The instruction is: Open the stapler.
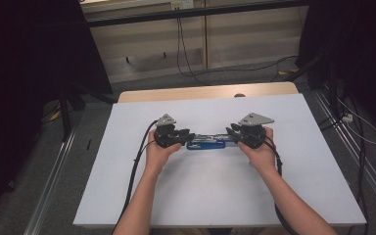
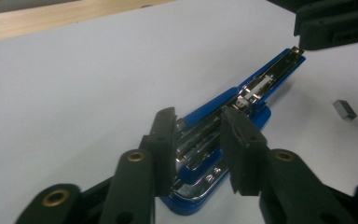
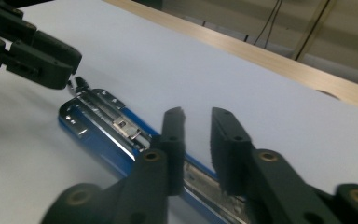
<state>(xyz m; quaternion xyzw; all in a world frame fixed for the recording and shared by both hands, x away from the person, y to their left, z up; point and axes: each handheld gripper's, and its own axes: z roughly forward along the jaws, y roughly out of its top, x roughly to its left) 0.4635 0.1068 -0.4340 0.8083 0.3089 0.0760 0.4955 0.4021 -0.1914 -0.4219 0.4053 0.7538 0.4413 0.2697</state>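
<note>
A blue stapler (image 1: 205, 142) lies unfolded flat on the white table top (image 1: 200, 196), its metal staple channel facing up. My left gripper (image 1: 188, 137) is at the stapler's left end. In the left gripper view its jaws (image 2: 198, 116) stand apart on either side of the stapler's (image 2: 261, 84) near end, and the pads do not visibly press. My right gripper (image 1: 230, 133) is at the other end. In the right gripper view its jaws (image 3: 198, 114) stand apart just above the stapler (image 3: 107, 126). Each view shows the other gripper at the stapler's far tip.
A small grey block of staples (image 2: 345, 109) lies on the table beside the stapler. A wooden strip (image 1: 205, 92) runs along the far table edge. Cables trail from both grippers toward the near edge. Dark curtains and rails flank the table.
</note>
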